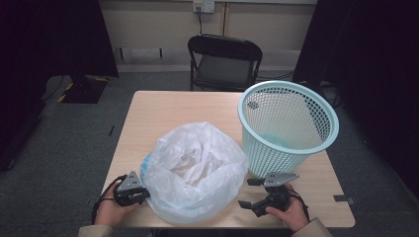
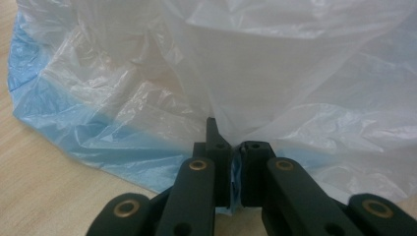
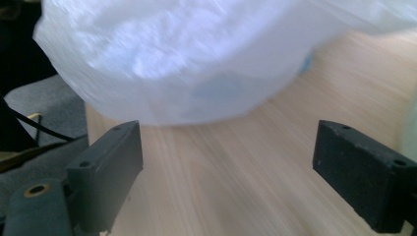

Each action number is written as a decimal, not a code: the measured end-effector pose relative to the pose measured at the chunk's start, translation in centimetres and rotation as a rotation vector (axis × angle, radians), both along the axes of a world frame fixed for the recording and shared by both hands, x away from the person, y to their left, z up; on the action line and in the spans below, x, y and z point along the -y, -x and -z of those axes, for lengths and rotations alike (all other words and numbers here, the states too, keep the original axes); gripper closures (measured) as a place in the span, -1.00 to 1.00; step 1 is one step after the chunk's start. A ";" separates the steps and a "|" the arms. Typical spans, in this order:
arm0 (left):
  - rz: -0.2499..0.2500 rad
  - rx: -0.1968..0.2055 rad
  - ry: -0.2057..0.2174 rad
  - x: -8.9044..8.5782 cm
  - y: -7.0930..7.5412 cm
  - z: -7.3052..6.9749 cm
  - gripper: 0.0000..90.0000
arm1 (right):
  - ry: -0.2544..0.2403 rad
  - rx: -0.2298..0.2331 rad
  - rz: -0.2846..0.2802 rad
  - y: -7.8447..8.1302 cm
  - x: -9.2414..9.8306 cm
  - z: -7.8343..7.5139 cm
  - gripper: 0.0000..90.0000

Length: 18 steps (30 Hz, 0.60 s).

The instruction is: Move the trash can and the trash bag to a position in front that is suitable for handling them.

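Nearest the camera, two hands come in over the front edge of the pale wooden table (image 1: 163,106), each holding a black two-jaw gripper. On the left, the left gripper (image 2: 230,147) has its jaws pressed together on a pinch of the crumpled, translucent white plastic bag (image 1: 195,170), low at the bag's near-left edge where a blue tint shows through the film. On the right, the right gripper (image 3: 226,167) has its jaws wide apart with nothing between them, poised over bare tabletop just short of the bag; its view is blurred, so how close it sits is probably near rather than touching. Thin, soft and slippery, the bag looks nearly weightless and will sag, so a gathered fold at the rim seems the best hold. Farther back, at the right, stands the light-blue plastic mesh wastebasket (image 1: 288,127), tilted. Beyond the table waits a black folding chair (image 1: 225,61).
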State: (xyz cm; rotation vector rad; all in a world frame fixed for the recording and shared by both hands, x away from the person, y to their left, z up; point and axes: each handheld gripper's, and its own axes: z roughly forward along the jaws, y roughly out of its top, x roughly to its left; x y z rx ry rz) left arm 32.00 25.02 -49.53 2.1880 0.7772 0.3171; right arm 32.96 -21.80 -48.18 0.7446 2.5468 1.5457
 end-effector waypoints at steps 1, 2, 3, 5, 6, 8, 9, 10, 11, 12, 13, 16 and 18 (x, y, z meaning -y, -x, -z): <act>0.001 0.000 -0.001 0.0 0.0 0.0 0.91 | -0.007 0.002 -0.011 -0.1 -0.7 0.0 -0.75; 0.002 -0.001 0.000 0.1 0.0 0.0 0.91 | -0.007 0.002 -0.011 -0.1 -0.7 0.0 -0.75; 0.002 0.000 -0.001 0.1 0.0 0.0 0.91 | -0.011 0.001 -0.018 -0.1 -1.1 0.0 -0.74; 0.005 0.001 -0.005 0.1 0.0 0.0 0.91 | -0.016 -0.002 -0.023 -0.3 -1.7 0.2 -0.73; 0.003 0.003 -0.004 0.1 0.0 0.0 0.91 | -0.015 -0.006 -0.042 -0.2 -2.3 0.3 -0.66; 0.010 0.001 0.000 0.2 0.1 0.0 0.91 | -0.009 0.001 -0.048 -0.2 -2.5 0.4 -0.64; 0.014 0.002 0.000 0.2 0.1 0.0 0.91 | -0.012 0.006 -0.052 -0.2 -3.0 0.3 -0.54; 0.013 0.001 -0.001 0.3 0.1 0.0 0.91 | -0.020 0.006 -0.060 -0.3 -3.2 0.3 -0.47; 0.015 0.001 -0.003 0.3 0.1 0.0 0.91 | -0.020 0.006 -0.060 -0.3 -3.2 0.3 -0.47; 0.017 0.000 0.000 0.3 0.1 0.0 0.91 | -0.025 0.007 -0.056 -0.3 -3.4 0.2 -0.38; 0.018 -0.001 0.001 0.3 0.1 0.0 0.91 | -0.033 0.016 -0.057 -0.3 -3.6 0.2 -0.31; 0.025 0.001 -0.002 0.3 0.2 0.0 0.91 | -0.045 0.027 -0.066 -0.4 -4.3 0.0 -0.08; 0.027 -0.001 0.007 0.4 0.2 0.0 0.91 | -0.034 0.029 -0.079 -0.5 -4.6 0.0 0.08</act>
